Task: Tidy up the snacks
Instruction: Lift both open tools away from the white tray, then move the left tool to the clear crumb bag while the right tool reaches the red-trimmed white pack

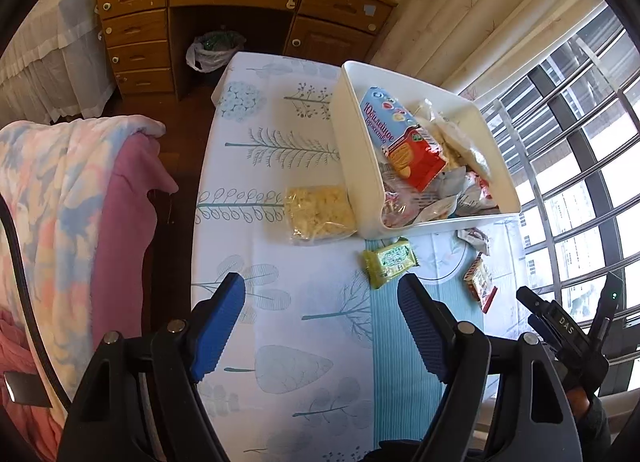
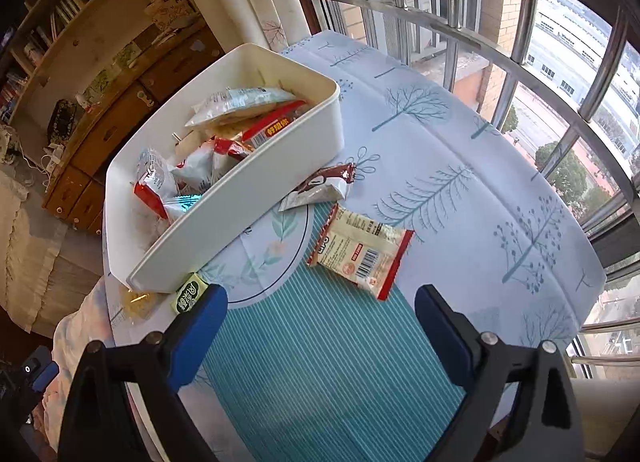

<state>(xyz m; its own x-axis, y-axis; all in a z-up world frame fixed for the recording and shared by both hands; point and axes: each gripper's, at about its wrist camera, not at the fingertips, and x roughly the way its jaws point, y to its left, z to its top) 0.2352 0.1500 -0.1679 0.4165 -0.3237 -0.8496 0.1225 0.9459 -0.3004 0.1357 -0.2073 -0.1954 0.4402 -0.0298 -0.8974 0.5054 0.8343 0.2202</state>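
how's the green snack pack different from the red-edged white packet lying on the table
The green snack pack is green all over; the red-edged white packet is cream with red trim and a barcode showing. The green one lies right by the white bin; the white one lies apart from it. Both lie flat, outside the bin.

The left wrist view looks steeply down from close above the surface (image 1: pixel 312 326), facing the desk (image 1: pixel 240 21) at 12 o'clock, the window at 3. The right wrist view looks down likewise, turned toward the window (image 2: pixel 520 61) at 1 o'clock. Both share the bin (image 1: pixel 352 149) (image 2: pixel 256 197) and the green packet (image 1: pixel 390 262) (image 2: pixel 191 294).
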